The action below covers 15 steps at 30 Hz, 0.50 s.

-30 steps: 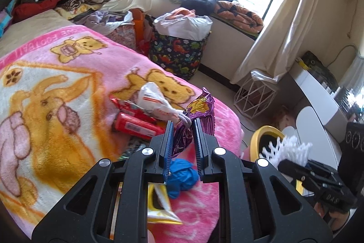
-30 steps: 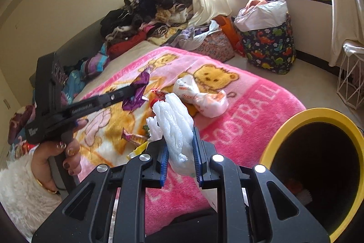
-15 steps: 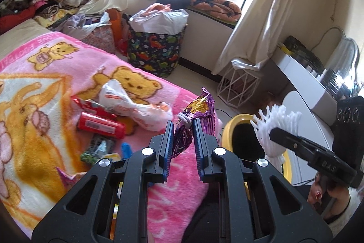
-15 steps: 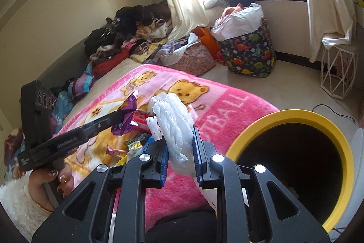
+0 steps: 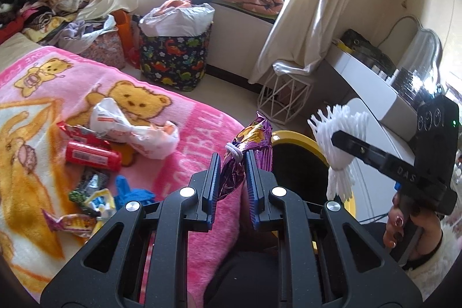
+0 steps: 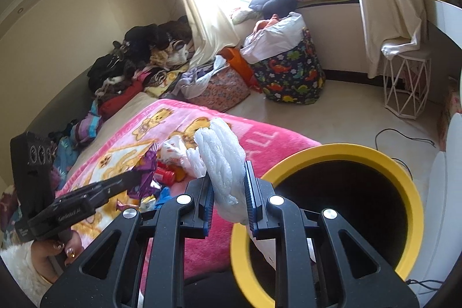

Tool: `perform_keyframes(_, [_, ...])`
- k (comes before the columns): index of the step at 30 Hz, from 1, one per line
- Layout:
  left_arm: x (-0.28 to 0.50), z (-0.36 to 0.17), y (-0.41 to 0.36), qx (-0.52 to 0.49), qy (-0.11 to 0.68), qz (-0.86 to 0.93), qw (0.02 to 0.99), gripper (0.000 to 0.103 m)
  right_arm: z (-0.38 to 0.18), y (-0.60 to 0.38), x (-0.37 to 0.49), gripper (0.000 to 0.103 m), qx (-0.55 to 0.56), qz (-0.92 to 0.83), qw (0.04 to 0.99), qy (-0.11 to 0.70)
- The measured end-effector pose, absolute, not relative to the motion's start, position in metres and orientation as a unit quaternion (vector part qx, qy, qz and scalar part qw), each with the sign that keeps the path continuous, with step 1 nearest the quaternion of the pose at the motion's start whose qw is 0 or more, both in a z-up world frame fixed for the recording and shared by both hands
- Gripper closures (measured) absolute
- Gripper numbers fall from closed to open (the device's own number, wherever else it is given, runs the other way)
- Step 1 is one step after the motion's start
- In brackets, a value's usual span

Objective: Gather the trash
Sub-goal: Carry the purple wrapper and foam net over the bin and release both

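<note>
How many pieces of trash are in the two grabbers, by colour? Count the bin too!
Purple: 1, the purple wrapper in the left gripper
White: 1, the white foam net in the right gripper
Yellow: 1, the yellow bin
Total: 3

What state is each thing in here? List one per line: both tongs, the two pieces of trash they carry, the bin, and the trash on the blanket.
Left tongs: shut on purple wrapper.
Right tongs: shut on white foam net.
Yellow bin: open, upright.
White plastic bag: crumpled, lying on pink blanket.
Red packet: lying flat.
</note>
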<state>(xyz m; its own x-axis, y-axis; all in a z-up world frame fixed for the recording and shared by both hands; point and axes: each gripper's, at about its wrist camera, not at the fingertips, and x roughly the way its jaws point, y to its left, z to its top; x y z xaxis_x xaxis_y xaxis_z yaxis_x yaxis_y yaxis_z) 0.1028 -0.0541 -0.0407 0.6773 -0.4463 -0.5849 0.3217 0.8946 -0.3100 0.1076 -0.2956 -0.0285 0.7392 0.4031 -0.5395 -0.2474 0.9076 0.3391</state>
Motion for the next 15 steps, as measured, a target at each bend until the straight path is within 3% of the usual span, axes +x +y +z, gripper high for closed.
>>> perform_keyframes(15, [0.099,-0.048,-0.094,-0.065,0.354,-0.248,0.899,0.091,-0.039,-0.341,0.101,0.085,0.153,0.120,0.931,0.309])
